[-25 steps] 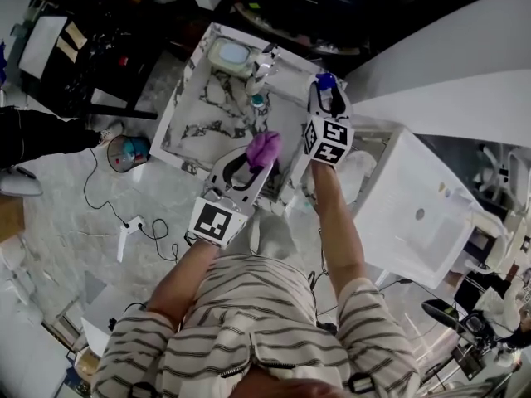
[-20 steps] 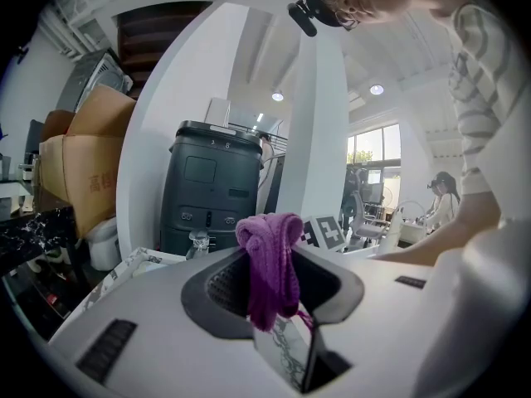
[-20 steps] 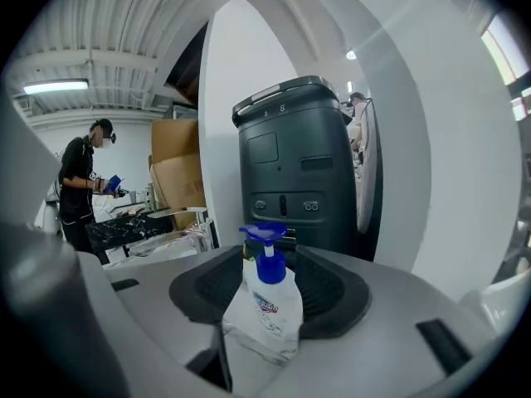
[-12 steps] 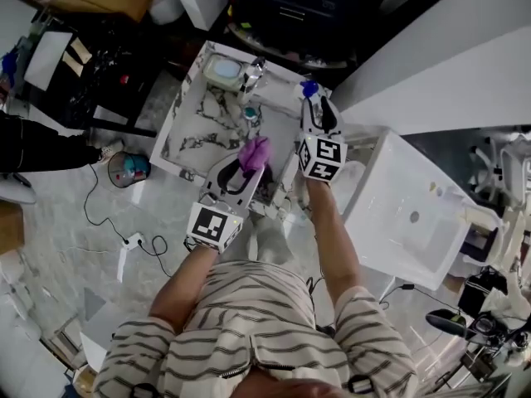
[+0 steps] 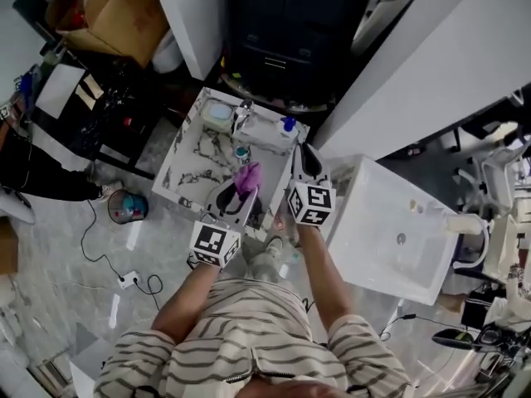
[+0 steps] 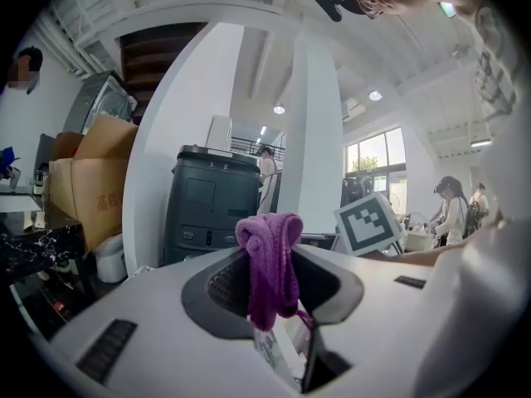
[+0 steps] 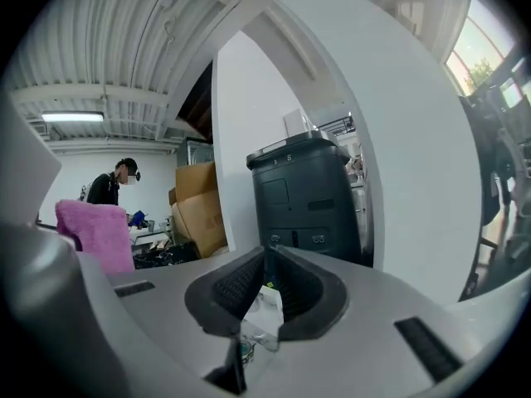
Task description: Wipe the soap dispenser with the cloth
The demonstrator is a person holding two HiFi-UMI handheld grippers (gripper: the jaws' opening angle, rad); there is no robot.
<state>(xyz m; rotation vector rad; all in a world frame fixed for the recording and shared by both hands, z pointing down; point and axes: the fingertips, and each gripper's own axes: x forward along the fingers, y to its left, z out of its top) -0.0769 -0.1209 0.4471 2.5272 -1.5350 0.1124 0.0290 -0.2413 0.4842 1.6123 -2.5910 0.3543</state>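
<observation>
- Two grippers, one purple cloth and one soap dispenser are in view.
- The left gripper (image 5: 240,192) is clamped on the bunched cloth (image 6: 268,243), which stands up above its jaws.
- The right gripper (image 7: 264,264) has just been closing; its jaws are all but together, with nothing between them.
- The blue-topped soap dispenser (image 5: 288,125) stands at the rear edge of the marble washstand (image 5: 192,154), right of the faucet (image 5: 242,113) and apart from both grippers.
- A pale rectangular dish (image 5: 217,116) sits in the rear left corner; its contents are unclear.
- A white basin (image 5: 419,251) stands to the right.
- A dark grey bin (image 5: 278,48) and a cardboard box (image 5: 104,11) stand behind.
</observation>
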